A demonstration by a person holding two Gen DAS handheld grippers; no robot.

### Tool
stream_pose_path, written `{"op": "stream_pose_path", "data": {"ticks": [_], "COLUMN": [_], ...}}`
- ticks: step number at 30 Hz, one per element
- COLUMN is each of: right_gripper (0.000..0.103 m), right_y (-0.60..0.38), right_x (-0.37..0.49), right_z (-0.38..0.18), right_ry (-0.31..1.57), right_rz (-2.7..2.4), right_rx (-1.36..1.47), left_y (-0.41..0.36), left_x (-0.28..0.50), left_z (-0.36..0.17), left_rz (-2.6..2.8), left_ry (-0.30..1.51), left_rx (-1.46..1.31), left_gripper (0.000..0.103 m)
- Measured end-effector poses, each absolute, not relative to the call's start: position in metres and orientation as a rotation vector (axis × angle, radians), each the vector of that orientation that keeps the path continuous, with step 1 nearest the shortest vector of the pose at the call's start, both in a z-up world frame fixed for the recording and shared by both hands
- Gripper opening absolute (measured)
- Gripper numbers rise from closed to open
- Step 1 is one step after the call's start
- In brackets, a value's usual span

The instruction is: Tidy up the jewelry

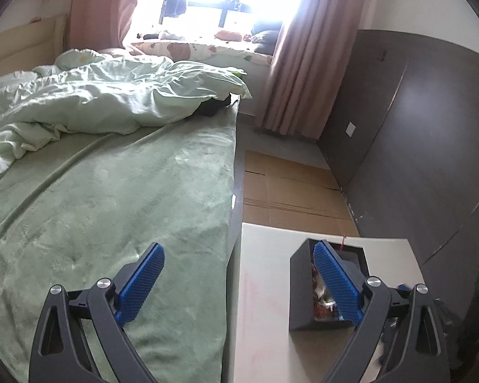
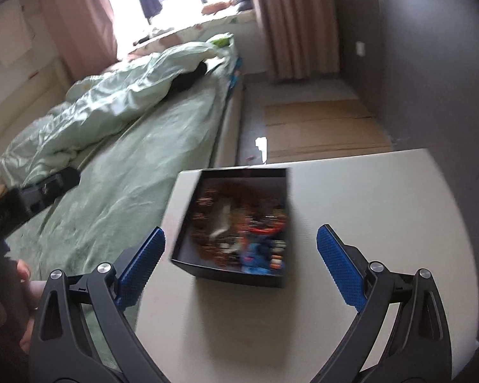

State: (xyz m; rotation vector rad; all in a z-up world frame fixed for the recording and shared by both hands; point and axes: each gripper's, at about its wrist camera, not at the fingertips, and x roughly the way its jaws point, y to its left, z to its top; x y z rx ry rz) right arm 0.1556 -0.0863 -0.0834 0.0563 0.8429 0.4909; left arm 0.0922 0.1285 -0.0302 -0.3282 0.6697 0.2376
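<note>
Pale and bare but for one item, the worktop stands against the side of a bed. Nearest the right-wrist camera, the right claw is released, its blue pads spread wide and holding nothing, hovering just short of the black box. That box sits on the worktop toward the bed side, open-topped and filled with a blurred tangle of red-brown beads and blue and orange pieces of jewelry. The left claw is likewise released and empty, one pad over the bed's green blanket, the other in front of the box. Beyond the box, flattened cardboard lies on the floor; farther off, a crumpled pale duvet, pink curtains and a bright window.
</note>
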Motion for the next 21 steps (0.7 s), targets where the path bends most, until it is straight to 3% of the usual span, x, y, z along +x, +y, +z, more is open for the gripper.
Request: {"op": "stream_pose_path", "data": {"ticks": [2,7,10,11,21], "right_gripper": [0.094,0.072,0.049,0.034,0.021], "right_y": [-0.065,-0.023,-0.010,-0.008,-0.056], "right_x": [0.159,0.171,0.179,0.182,0.186], "right_z": [-0.086,-0.107,-0.124,-0.130,-0.115], "right_ry": [0.841,0.914,0.971,0.995,0.972], "right_rz": [0.535,0.569,0.546,0.538,0.543], "right_rx": [0.024,-0.027,-0.044,-0.044,0.173], "left_y": [0.136,0.144,0.143,0.141,0.131], "left_x": [0.097,0.108,0.109,0.109,0.103], "left_z": [-0.030,-0.030,-0.030,-0.028,-0.026], "left_rz": [0.235,0.260,0.262,0.262,0.257], "left_ry": [0.668,0.669,0.678,0.678,0.690], "left_rx": [-0.347,-0.347,-0.347,-0.338,-0.298], "left_gripper": [0.091,0.091,0.092,0.094,0.095]}}
